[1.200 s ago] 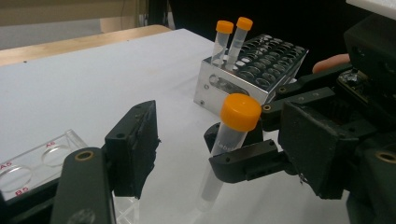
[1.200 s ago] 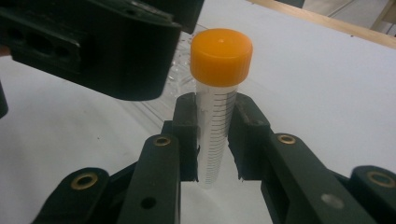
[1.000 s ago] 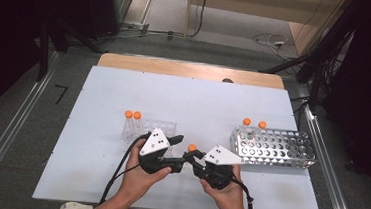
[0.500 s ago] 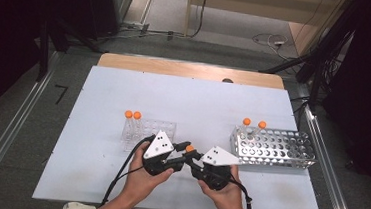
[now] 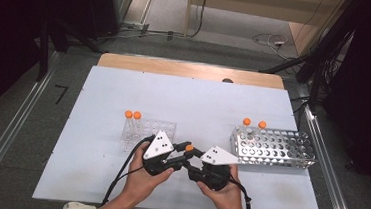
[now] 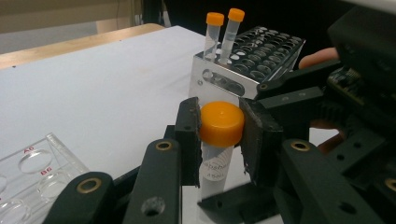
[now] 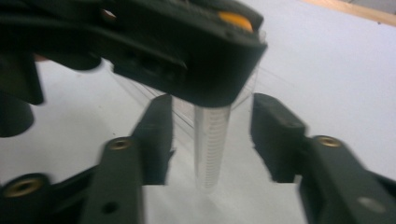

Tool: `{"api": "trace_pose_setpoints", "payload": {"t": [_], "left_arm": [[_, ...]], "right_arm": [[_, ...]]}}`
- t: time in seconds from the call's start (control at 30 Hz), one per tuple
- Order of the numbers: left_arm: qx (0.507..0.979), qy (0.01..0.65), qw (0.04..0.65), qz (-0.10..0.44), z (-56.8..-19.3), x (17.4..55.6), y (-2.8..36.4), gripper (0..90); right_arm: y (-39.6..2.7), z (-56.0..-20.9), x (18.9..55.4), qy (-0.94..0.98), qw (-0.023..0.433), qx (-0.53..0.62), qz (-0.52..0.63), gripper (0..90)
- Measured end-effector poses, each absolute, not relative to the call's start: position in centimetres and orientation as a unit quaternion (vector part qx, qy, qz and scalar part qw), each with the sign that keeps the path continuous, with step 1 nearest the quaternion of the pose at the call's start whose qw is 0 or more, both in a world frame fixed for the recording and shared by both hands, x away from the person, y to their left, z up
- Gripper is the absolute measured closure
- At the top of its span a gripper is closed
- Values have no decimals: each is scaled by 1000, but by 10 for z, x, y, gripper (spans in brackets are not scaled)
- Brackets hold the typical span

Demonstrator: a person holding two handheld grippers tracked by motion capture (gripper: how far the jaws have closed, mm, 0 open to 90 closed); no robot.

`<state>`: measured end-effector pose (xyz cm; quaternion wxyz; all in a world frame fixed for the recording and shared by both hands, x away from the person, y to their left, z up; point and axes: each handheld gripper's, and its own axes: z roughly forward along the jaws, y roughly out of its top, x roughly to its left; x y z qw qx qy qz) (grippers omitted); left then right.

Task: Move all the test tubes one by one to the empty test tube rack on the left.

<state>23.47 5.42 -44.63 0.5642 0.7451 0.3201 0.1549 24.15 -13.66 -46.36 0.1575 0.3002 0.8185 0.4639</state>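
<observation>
A clear test tube with an orange cap [image 5: 188, 148] stands upright between my two grippers near the table's front edge. My left gripper [image 5: 182, 152] is shut on it; in the left gripper view its pads [image 6: 189, 140] press both sides of the orange cap [image 6: 221, 122]. My right gripper [image 5: 191, 158] faces it from the right. Its jaws have just been opening and now stand apart on either side of the tube's clear body [image 7: 211, 144], with a gap on each side. The right gripper [image 7: 211, 140] no longer touches the tube.
A metal rack [image 5: 275, 149] with many holes stands at the right, two orange-capped tubes [image 5: 246, 122] at its left end. A clear plastic rack [image 5: 154, 129] behind my left hand holds two more tubes [image 5: 128, 114]. A wooden strip [image 5: 191, 70] borders the white table's far edge.
The left jaws have closed onto the tube's cap, and the right jaws have parted from the tube. Both hands stay where they were.
</observation>
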Motion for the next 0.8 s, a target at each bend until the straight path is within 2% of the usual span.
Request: {"api": "trace_pose_setpoints", "payload": {"t": [0.1,0.23,0.8], "left_arm": [[741,324,567,156,-443,236,59,714],[732,332,574,158,-437,238,66,714],[688,361,603,181,-400,247,110,713]], "right_arm": [[-137,-465,243,816,158,310,461,301],[-141,-466,245,809,159,331,460,230],[-155,-462,247,799,165,344,465,221]]}}
